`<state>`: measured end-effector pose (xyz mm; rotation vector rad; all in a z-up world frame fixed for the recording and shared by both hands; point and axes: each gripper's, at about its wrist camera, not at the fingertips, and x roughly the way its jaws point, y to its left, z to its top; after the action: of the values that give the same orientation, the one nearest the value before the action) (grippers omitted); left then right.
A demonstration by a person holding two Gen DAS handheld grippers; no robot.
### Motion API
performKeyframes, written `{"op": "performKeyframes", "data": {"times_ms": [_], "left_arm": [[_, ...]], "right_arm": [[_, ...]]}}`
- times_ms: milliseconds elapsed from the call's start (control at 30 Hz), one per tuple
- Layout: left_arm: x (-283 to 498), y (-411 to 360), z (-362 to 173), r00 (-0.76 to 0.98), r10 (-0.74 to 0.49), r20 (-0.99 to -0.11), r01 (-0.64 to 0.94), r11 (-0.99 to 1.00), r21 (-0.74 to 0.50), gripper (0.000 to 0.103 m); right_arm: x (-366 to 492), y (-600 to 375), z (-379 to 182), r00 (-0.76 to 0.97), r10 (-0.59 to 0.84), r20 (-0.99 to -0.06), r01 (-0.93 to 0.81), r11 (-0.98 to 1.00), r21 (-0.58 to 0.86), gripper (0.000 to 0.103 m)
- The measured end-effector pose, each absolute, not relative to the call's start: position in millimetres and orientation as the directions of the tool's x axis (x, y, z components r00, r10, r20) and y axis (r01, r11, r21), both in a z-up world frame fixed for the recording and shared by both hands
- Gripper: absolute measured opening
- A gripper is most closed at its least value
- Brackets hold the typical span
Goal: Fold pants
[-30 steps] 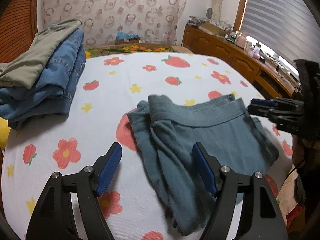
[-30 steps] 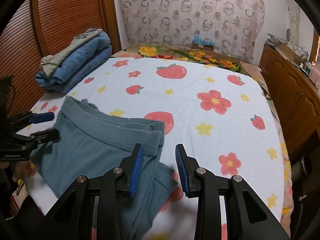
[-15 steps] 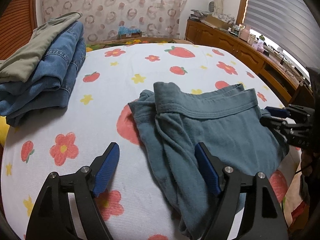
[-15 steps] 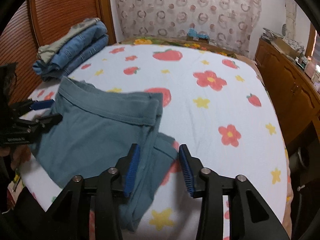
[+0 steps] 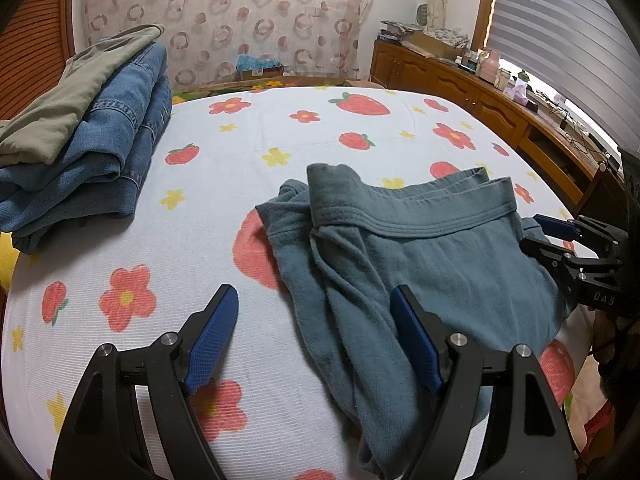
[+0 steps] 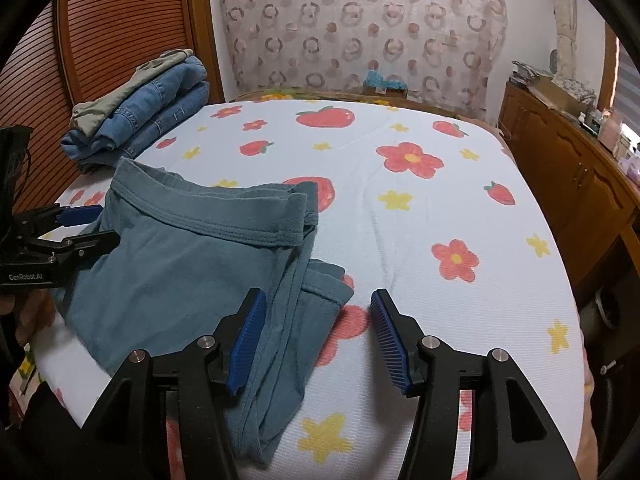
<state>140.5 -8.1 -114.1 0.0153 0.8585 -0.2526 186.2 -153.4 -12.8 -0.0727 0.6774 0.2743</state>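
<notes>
The teal pants are seen lying folded on the bed, in the centre-right of the left wrist view and the lower left of the right wrist view, waistband toward the top of the frame and a loose leg end trailing toward the bottom edge. Compared with a second ago, the right hand-held gripper has been lowered closer to the fabric, and its jaws are opening; the leg end of the pants is seen between and below them, but no cloth is pressed by the pads. The left hand-held gripper has been kept in place with its jaws set wide apart, nothing clamped, one finger over the cloth and the other over bare sheet. It is judged that the last fold has been let go and that a new grasp on the trailing leg end is being prepared, so the folding is well along but not finished.

Counted: one pair of teal pants being worked; one stack of folded clothes at the upper left, in which two or three garments, denim under an olive piece, can be made out; two hand-held grippers; one wooden cabinet run along the right.
</notes>
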Motion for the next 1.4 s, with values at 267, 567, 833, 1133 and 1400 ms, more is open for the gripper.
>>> {"op": "performKeyframes", "data": {"times_ms": [267,567,833,1133,1400], "left_arm": [[140.1,-8.0,-114.1,0.626,-0.213,-0.750,0.226,0.970,-0.087,0.079],[139.9,-8.1,-114.2,0.626,-0.214,-0.750,0.226,0.970,-0.087,0.079],[140.0,-8.1,-114.4,0.627,-0.212,-0.750,0.226,0.970,-0.086,0.079],[141.0,-2.9,-111.8,0.615,-0.250,-0.748,0.227,0.964,-0.136,0.079],[152.8,10.0,-94.1,0.627,-0.308,-0.716,0.219,0.951,-0.218,0.070]], "right_arm": [[190.1,-152.0,-8.1,0.720,0.227,-0.656,-0.277,0.960,0.028,0.056],[202.6,-141.3,-2.7,0.679,0.290,-0.675,-0.353,0.934,0.047,0.017],[207.0,-146.5,-8.0,0.680,0.330,-0.655,-0.371,0.925,0.081,0.016],[203.3,-147.0,-10.3,0.689,0.343,-0.639,-0.369,0.924,0.099,0.016],[202.2,-146.2,-10.3,0.690,0.344,-0.636,-0.369,0.924,0.098,0.016]]}}
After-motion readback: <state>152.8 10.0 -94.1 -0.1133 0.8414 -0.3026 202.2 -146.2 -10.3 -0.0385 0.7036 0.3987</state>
